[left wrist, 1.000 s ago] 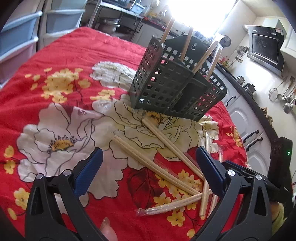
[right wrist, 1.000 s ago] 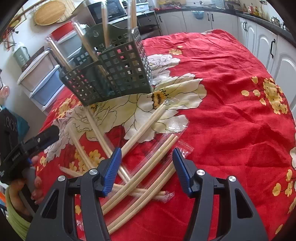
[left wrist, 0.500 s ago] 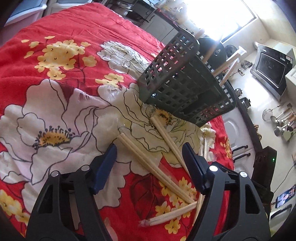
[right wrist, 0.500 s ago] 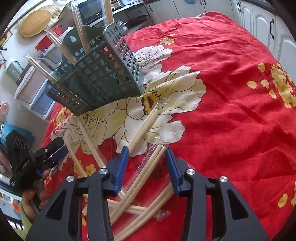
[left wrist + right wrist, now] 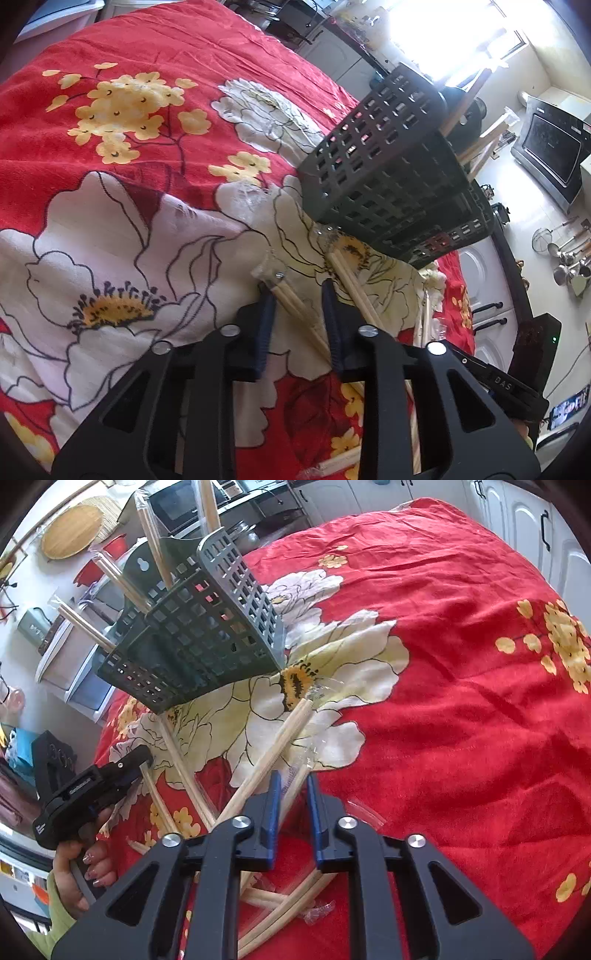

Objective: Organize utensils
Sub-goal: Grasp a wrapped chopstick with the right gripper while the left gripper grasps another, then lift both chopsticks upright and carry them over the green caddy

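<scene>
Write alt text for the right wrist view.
The right gripper, its jaws just closing, pinches a plastic-wrapped chopstick pair lying on a red floral tablecloth. More wrapped pairs lie around it, before a dark slotted utensil basket.

Left gripper (image 5: 295, 291): black plastic frame, triangular cut-outs, silver screw heads, blue ribbed pads. Right gripper (image 5: 291, 782): same build. Person's hand (image 5: 79, 871): polished nails, yellow-green sleeve (image 5: 48, 923). White lettering on the left gripper's black body

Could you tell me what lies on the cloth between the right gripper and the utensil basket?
In the right wrist view, wrapped chopsticks run from the right gripper toward the basket; beyond their tips only flowered cloth shows.
</scene>
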### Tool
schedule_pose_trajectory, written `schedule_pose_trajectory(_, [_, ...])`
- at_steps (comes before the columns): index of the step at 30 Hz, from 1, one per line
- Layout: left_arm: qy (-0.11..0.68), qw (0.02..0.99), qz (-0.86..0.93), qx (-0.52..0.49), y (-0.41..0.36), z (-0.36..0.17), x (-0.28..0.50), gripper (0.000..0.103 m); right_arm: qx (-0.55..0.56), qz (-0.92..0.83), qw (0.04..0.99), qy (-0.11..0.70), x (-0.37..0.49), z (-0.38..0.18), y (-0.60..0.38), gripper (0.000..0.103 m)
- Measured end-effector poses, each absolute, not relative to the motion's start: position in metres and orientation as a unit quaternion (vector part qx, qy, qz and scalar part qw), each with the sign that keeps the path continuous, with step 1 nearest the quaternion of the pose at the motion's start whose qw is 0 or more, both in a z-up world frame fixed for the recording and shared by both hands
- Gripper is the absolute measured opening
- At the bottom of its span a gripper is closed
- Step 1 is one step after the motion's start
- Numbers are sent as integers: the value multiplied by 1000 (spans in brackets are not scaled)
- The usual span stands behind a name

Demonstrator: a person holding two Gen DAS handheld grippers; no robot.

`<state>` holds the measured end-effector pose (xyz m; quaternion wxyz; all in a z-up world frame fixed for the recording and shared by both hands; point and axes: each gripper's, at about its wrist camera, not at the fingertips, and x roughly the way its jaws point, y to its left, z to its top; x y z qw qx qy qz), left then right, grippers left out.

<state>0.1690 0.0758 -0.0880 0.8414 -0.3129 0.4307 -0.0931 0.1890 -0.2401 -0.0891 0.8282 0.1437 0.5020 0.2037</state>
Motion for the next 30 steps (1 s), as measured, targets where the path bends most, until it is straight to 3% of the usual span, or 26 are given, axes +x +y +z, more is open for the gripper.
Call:
schedule_pose_trajectory(13, [416, 833, -110, -348, 92, -85, 169, 8, 162, 226, 836, 474, 186, -75, -245, 10])
schedule_pose_trajectory(30, [321, 887, -106, -314, 106, -5, 155, 4, 138, 255, 869, 401, 181, -19, -241, 7])
